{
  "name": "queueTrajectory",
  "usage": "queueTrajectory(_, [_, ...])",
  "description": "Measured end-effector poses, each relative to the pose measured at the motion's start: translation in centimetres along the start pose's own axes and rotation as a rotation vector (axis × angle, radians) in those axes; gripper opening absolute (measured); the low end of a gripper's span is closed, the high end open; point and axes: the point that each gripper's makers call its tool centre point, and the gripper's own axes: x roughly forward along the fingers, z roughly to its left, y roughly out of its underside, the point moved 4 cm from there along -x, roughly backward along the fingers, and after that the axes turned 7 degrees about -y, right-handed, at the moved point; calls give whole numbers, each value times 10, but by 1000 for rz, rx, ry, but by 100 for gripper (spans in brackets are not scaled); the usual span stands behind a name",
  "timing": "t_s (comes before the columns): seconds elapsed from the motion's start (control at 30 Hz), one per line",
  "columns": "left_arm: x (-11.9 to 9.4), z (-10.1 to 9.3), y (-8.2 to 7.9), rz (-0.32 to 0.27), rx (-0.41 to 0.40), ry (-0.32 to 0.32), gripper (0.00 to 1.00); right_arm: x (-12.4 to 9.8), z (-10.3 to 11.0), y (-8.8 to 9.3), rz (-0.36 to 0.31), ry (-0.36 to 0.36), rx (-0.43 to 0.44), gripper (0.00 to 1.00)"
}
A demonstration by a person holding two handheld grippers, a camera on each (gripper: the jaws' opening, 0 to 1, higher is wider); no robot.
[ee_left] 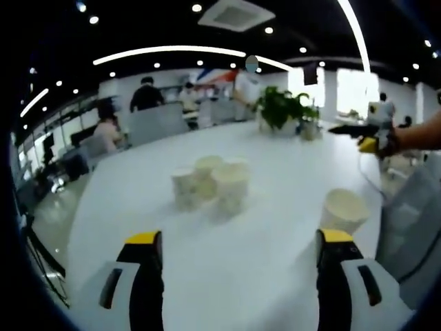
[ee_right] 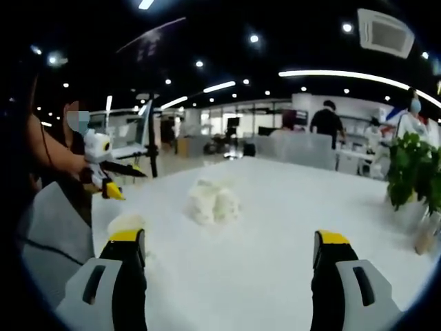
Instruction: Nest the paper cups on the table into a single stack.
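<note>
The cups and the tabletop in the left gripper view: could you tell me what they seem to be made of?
The clustered cups and the lone cup look like matte off-white paper: thin rolled rims, no gloss. The table looks like a smooth white laminate or painted board with a soft sheen, since ceiling light reflects faintly off it; the exact material is not certain.

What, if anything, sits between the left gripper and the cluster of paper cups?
Nothing visible. In the left gripper view, bare white table lies between the open left gripper and the cup cluster; the lone cup stands off to the side.
</note>
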Motion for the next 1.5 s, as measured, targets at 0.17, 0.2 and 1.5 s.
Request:
queueTrajectory(0.17, [14,-3,-1,1,-14,9,89,-3,-2,1,8,10,13,100])
queueTrajectory(0.2, [17,-4,-1,3,-11,13,89,-3,-2,2,9,12,18,100])
queueTrajectory(1.5, [140,-10,-34,-49,-26,43,70,-6,-3,9,23,31,49,100])
